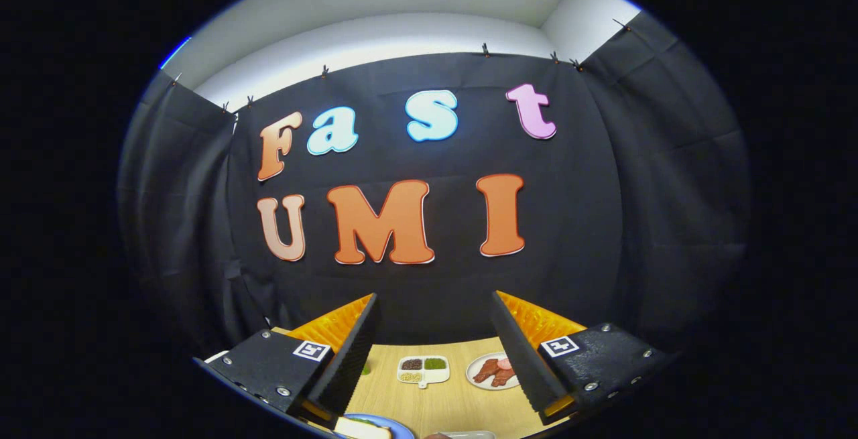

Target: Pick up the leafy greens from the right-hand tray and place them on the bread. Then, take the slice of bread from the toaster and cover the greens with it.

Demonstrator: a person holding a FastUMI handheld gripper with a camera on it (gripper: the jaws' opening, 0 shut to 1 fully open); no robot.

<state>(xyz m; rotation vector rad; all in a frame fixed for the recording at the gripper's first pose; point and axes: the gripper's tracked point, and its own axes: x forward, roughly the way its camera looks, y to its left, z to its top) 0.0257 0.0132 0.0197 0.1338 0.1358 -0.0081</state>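
The gripper (434, 352) hangs high above the pale wooden table (442, 405), fingers spread wide with nothing between them. Taking the blue round plate (395, 427) as landmark: it sits low beneath the fingers, nearer the left one, holding a slice of bread (362, 429) with something green on it. Beyond the plate lie a white divided dish (423, 369) and a plate of reddish meat (493, 370). The greens tray and toaster I cannot make out; judging by this, the gripper must tip downward first

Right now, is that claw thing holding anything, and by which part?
Nothing is held. The gripper is open, its fingers wide apart with only the table between them.
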